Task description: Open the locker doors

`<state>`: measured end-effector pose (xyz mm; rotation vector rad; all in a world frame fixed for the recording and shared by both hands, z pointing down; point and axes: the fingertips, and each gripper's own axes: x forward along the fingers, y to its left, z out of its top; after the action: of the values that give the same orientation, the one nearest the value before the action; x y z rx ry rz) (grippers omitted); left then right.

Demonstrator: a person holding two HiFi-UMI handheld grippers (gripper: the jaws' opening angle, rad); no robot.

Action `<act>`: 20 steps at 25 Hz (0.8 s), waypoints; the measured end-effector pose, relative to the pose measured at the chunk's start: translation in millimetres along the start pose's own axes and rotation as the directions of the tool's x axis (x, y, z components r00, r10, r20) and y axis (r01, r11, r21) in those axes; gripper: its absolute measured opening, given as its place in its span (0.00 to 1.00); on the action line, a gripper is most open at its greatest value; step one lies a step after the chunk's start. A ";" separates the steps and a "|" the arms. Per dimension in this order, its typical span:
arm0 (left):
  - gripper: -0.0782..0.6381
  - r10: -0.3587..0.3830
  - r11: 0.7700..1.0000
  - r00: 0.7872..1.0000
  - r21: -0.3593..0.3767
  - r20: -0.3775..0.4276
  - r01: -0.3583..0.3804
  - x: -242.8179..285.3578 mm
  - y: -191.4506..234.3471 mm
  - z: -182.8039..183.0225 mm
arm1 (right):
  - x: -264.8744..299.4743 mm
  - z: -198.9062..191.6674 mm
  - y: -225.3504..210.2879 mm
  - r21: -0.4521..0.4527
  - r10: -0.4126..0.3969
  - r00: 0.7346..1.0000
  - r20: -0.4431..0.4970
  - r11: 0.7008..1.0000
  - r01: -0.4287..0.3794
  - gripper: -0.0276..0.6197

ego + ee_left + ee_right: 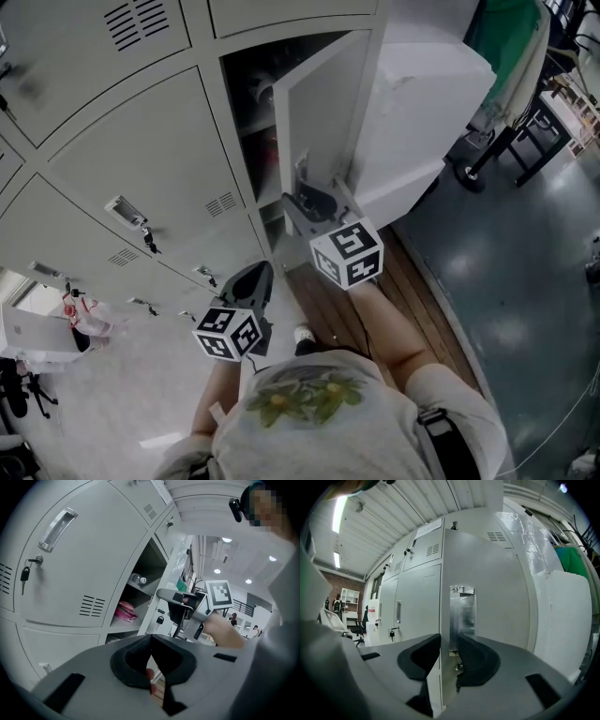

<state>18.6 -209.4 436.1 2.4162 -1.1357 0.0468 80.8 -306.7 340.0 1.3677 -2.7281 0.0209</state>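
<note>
A bank of pale grey lockers [141, 159] fills the left of the head view. One locker door [323, 103] stands swung out from its compartment [258, 112]. My right gripper [314, 199] is shut on that door's free edge [445, 620], beside its metal lock plate [461, 613]; the edge runs straight between the jaws. My left gripper [251, 281] hangs lower and to the left, away from the lockers, jaws shut with nothing in them [151, 641]. From the left gripper view the right gripper [176, 597] shows on the door, and a pink bundle [124, 611] lies on a shelf inside.
A closed door with a handle [56, 522] and a hanging key [24, 576] is to the left of the open compartment. A large white block [422, 112] stands right of the lockers. Wooden boards [412, 281] run underfoot; black furniture legs [525, 141] stand at far right.
</note>
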 end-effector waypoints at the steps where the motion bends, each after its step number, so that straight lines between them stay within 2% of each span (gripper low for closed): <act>1: 0.15 -0.006 1.000 1.000 0.002 -0.003 0.006 0.8 -1.6 -0.6 | -2.1 -0.3 -0.4 -0.007 -0.004 1.000 0.000 1.000 0.004 0.23; 10: 0.15 -0.060 0.998 0.998 0.015 -0.023 0.060 5.0 -19.8 -1.9 | -23.3 -1.5 -5.5 -0.040 -0.065 0.998 0.004 0.997 0.065 0.24; 20: 0.15 -0.114 0.993 0.993 0.034 -0.044 0.115 8.8 -41.1 -9.4 | -51.5 -4.3 -14.1 -0.034 -0.130 0.991 0.028 0.991 0.131 0.25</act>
<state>56.2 -189.2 430.1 2.4957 -0.9839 0.0817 123.1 -273.8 339.5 1.5429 -2.6393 -0.0548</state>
